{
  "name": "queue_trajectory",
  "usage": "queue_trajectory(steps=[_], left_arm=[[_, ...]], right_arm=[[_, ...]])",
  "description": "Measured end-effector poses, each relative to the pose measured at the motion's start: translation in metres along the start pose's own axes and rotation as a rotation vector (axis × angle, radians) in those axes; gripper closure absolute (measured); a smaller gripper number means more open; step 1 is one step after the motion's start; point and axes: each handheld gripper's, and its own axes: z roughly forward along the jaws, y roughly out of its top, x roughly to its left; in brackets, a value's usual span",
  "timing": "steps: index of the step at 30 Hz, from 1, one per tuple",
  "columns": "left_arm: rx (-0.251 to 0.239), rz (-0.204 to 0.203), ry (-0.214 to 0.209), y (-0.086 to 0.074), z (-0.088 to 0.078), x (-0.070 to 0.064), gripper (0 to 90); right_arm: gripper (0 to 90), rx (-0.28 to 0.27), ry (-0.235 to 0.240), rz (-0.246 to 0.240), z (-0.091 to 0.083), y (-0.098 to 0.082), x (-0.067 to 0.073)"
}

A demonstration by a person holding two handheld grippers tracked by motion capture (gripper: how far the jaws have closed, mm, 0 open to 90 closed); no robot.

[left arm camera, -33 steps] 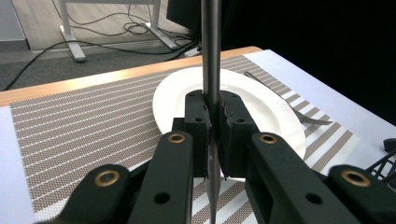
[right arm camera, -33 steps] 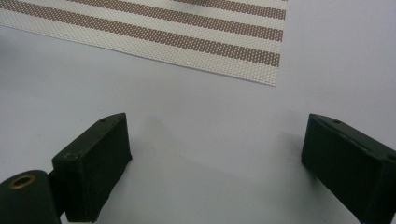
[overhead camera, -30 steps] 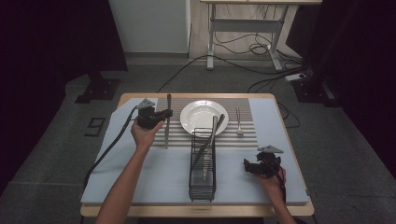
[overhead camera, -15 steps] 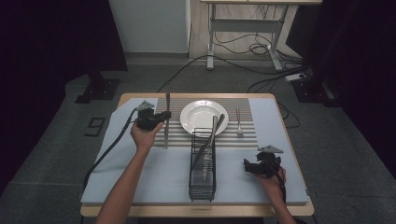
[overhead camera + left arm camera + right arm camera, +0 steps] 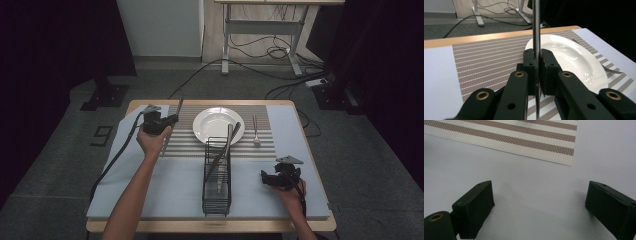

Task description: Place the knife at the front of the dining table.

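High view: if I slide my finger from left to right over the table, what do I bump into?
Left hand-held gripper holding a knife → wire rack → fork → right hand-held gripper.

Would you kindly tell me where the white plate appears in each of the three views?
High view: the white plate sits centre, at the table's far side, on the striped placemat.
Left gripper view: right of the closed jaws, on that placemat.
Right gripper view: not in it.
Shared landmark: the striped placemat.
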Motion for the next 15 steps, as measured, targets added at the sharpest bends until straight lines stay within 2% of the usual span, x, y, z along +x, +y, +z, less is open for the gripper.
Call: queue_trajectory(steps=[6, 15], left_arm=[[0.012, -0.023, -0.015, -0.004, 0.012, 0.003, 84.0], [0.049, -0.049, -0.001, -0.012, 0.032, 0.007, 84.1]], right_arm=[[8.0, -0.001, 0.001, 0.000, 0.000, 0.000, 0.000], [8.0, -0.001, 0.001, 0.001, 0.000, 0.000, 0.000]])
